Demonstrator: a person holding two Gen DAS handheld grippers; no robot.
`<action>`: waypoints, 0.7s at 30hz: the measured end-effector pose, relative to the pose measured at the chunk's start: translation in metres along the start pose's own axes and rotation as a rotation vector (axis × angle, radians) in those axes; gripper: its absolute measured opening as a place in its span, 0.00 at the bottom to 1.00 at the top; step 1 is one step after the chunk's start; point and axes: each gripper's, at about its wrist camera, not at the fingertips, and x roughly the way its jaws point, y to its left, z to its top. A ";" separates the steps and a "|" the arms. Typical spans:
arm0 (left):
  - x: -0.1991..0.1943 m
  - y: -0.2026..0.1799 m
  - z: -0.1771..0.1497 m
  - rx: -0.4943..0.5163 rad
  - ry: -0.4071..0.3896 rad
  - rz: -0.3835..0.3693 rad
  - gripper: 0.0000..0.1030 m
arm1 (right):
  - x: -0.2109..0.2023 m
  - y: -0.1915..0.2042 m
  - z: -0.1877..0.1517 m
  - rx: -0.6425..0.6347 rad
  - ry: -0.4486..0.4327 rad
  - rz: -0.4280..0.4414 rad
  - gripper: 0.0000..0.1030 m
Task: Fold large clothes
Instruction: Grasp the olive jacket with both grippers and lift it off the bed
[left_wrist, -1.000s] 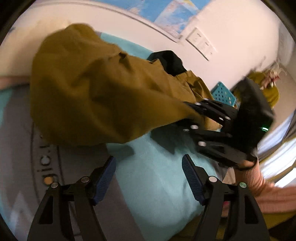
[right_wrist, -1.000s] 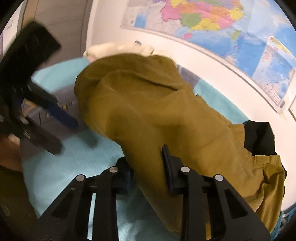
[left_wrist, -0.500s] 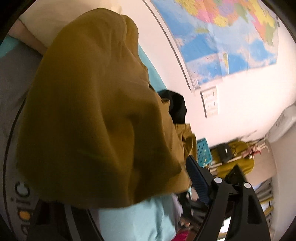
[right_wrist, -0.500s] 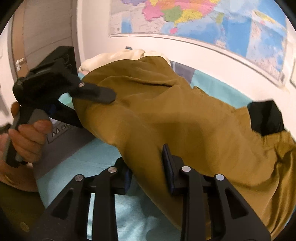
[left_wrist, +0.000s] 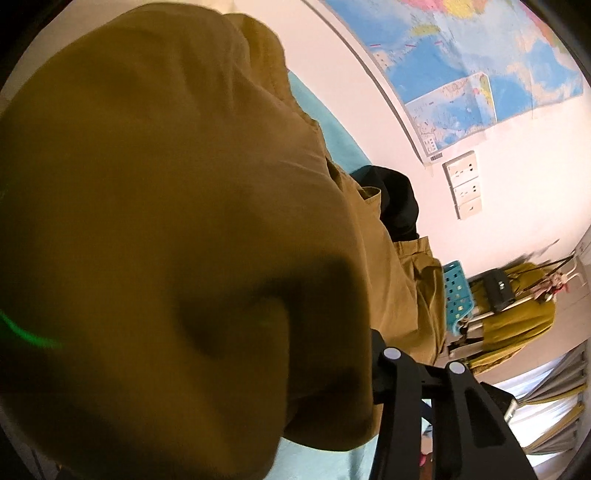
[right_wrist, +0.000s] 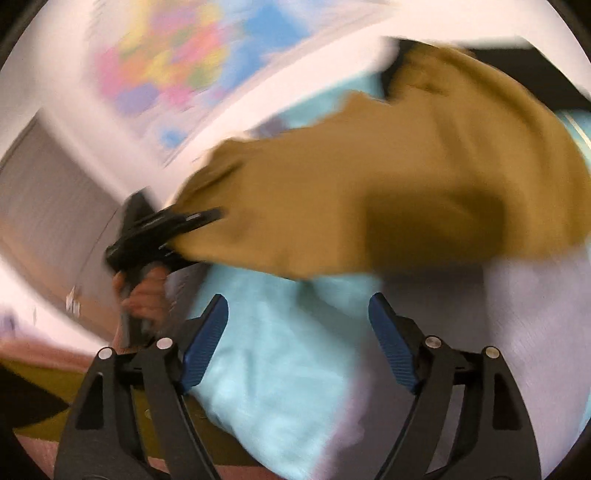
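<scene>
Nearest my right gripper (right_wrist: 297, 339), the two blue pads (right_wrist: 207, 341) stand wide apart with nothing between them, and under them I see only bare turquoise bed sheet (right_wrist: 280, 369), so there is open room ahead of this tool. Just beyond its tips the near edge of the mustard-brown garment (right_wrist: 388, 192) hangs over the sheet, clear of my fingers and not touching them. At the garment's left end, my left gripper (right_wrist: 201, 218) is clamped on the cloth, with the hand (right_wrist: 144, 295) around its handle; this view is smeared, so finer detail is lost. My left wrist view shows what the right cannot: the garment (left_wrist: 166, 221) fills almost the whole frame, draped right up against the lens, and only one black finger (left_wrist: 384, 373) of that tool shows at the fabric's edge, the other hidden under the cloth. Past the fabric I make out a black piece of clothing (left_wrist: 395, 203) lying against it, a strip of sheet along the wall, then a turquoise perforated basket (left_wrist: 456, 295), wall sockets (left_wrist: 465, 188) and a world map (left_wrist: 480, 62) farthest off.
</scene>
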 end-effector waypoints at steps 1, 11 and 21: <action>0.001 -0.003 0.001 0.010 -0.004 0.010 0.43 | -0.004 -0.011 -0.003 0.057 -0.010 -0.004 0.76; 0.002 -0.012 0.002 0.071 -0.004 0.053 0.43 | 0.008 -0.043 0.028 0.273 -0.183 -0.091 0.77; 0.008 -0.002 0.002 0.115 0.007 0.082 0.49 | 0.030 -0.050 0.052 0.359 -0.364 -0.167 0.79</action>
